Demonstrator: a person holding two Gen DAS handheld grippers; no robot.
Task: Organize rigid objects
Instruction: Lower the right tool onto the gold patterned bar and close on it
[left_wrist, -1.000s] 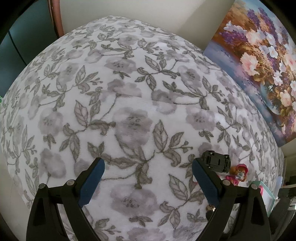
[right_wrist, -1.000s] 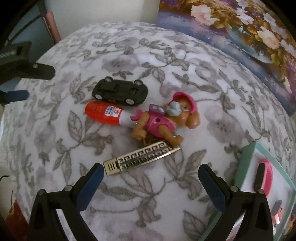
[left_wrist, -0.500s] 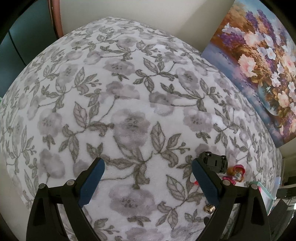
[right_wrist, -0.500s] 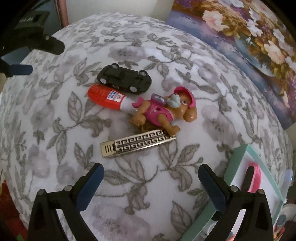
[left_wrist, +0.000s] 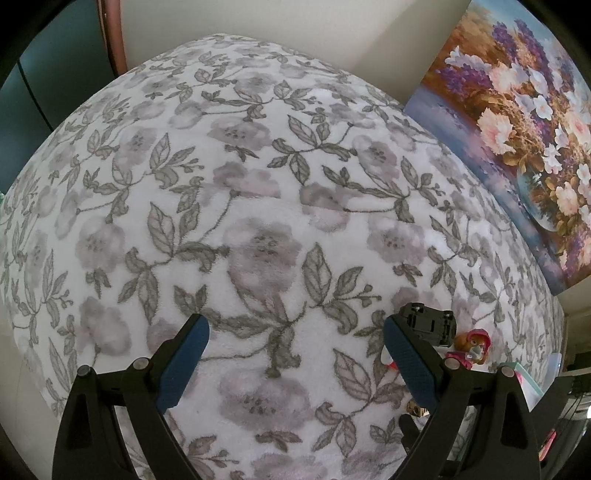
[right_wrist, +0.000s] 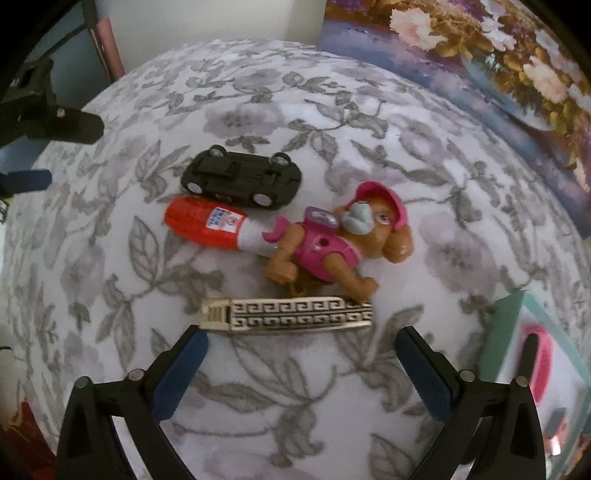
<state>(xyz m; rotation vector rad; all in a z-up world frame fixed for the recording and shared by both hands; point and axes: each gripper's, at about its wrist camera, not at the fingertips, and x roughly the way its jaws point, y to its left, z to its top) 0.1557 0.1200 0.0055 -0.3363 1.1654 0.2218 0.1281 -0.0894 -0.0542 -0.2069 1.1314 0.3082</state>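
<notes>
Both wrist views angled down, sharing toy car (left_wrist: 430, 325) (right_wrist: 242, 181).

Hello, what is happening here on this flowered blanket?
A person holds two tools and is tidying small objects. The right tool hovers open, just in front of the flat metal clip with a key pattern. Beyond it lie a toy dog in pink clothes, a red-and-white tube and an overturned black toy car. The left tool is open and holds nothing.

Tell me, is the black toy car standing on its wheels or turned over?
Turned over. The black toy car lies on its roof on the floral blanket; its underside and all four wheels face up.
</notes>
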